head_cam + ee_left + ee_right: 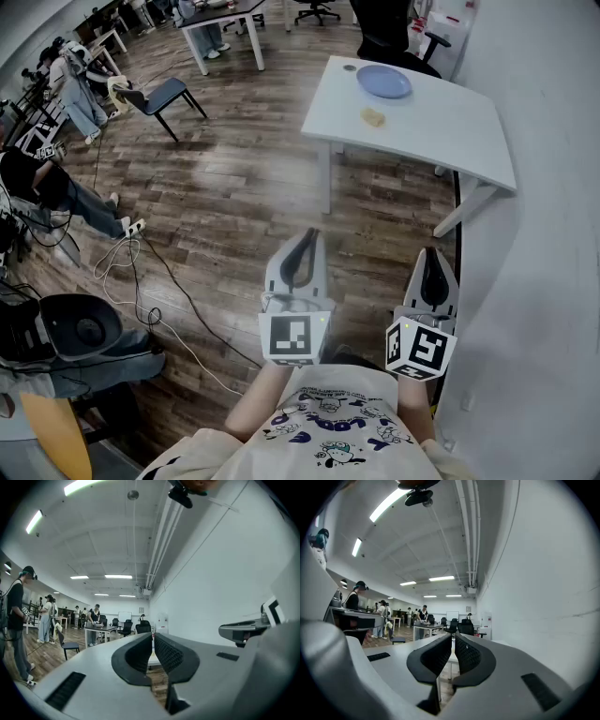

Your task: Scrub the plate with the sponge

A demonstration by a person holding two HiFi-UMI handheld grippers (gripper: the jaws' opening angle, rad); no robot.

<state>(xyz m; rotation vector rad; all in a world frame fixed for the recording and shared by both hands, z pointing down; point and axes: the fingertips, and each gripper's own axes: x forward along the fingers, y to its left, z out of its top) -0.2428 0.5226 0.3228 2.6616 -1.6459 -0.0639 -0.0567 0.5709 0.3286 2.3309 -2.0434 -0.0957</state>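
Both grippers are held level and close to the person's body, well short of the white table (441, 127) that stands ahead on the wooden floor (234, 178).

The left gripper (307, 236) has its two dark ribbed jaws pressed together at the tips, with nothing caught between them. The right gripper (432, 253) is the same: jaws brought together, empty.

The blue plate (383, 82) lies flat on the tabletop near the far edge, toward the far-left corner. The yellowish sponge (374, 116) lies on the bare tabletop on the near side of the plate, a short way in from the left edge and apart from the plate. Both are well apart from the jaws and straight ahead of them, a stretch of floor lying between. A small dark round thing (349, 67) sits by the far-left corner just beside the plate; it is too small to tell what it is.

In both gripper views only a pale sliver under the closed jaws, possibly the table, shows.
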